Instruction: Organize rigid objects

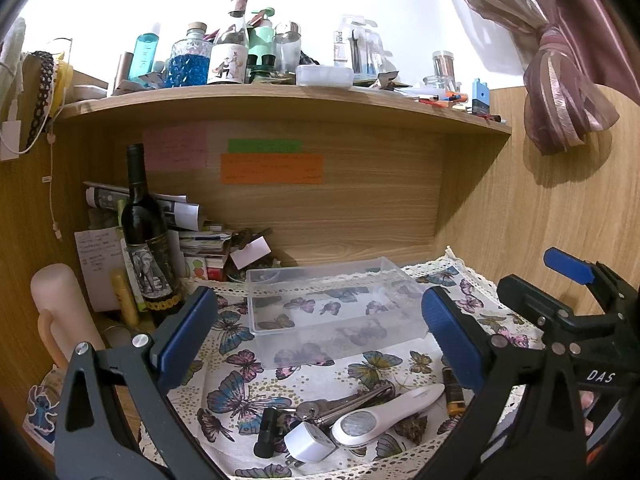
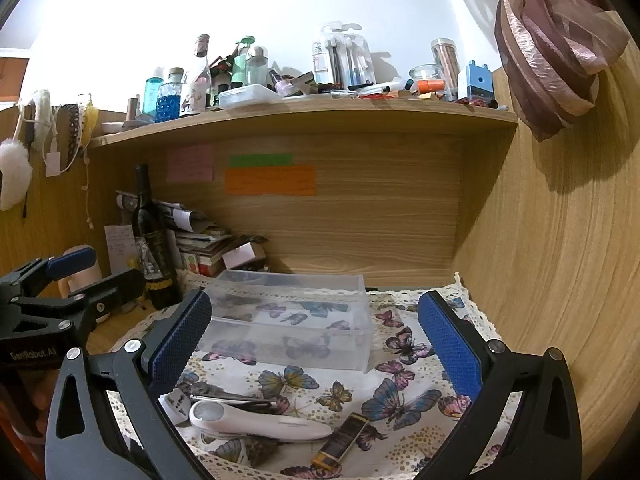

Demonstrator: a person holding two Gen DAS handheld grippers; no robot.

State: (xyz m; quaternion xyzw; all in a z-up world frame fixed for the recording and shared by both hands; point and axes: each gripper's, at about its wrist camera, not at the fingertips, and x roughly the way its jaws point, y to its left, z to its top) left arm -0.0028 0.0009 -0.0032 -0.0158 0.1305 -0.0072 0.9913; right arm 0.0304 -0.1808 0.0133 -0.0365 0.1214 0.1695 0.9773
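Both grippers, left [image 1: 320, 336] and right [image 2: 314, 344], hang spread and empty; reaching the crowded charger [image 1: 309, 443] risks snagging the keys [image 1: 340, 402].

A dark wine bottle [image 1: 146, 236] stands to the far left ahead of the left gripper, beside a pile of papers [image 1: 192, 232]. Higher up, a wooden shelf [image 1: 280, 102] carries many bottles and jars. Coloured notes [image 1: 271, 168] stick under it. A pink curtain [image 1: 560, 60] hangs to the upper right.
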